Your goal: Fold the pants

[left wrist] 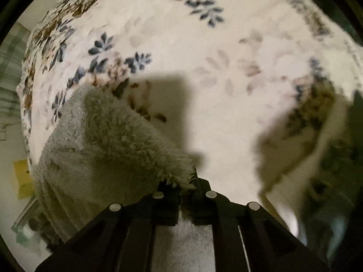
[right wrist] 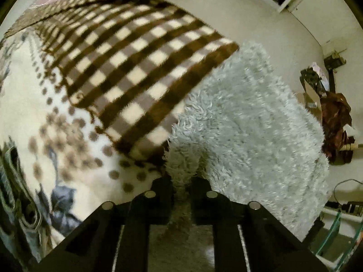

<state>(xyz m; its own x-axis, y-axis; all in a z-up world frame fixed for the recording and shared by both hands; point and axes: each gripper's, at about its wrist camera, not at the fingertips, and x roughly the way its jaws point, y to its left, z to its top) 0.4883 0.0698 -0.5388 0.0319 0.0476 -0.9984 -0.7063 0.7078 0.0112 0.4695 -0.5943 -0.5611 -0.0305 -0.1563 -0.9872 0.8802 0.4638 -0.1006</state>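
Observation:
The pants are pale grey-white fluffy fleece. In the left wrist view my left gripper (left wrist: pixel 185 182) is shut on an edge of the fluffy pants (left wrist: pixel 102 140), which hang down to the left over the bed edge. In the right wrist view my right gripper (right wrist: pixel 182 181) is shut on another edge of the fluffy pants (right wrist: pixel 249 122), which spread up and to the right. Both grippers hold the fabric lifted above the bed. The rest of the pants is out of view.
A floral bedspread (left wrist: pixel 204 45) covers the bed. A brown checked blanket (right wrist: pixel 136 63) lies on a dotted cover (right wrist: pixel 68 136). Beyond the bed are pale floor (right wrist: pixel 283 29), a brown bag (right wrist: pixel 338 127), cables and a glass shelf (right wrist: pixel 340 226).

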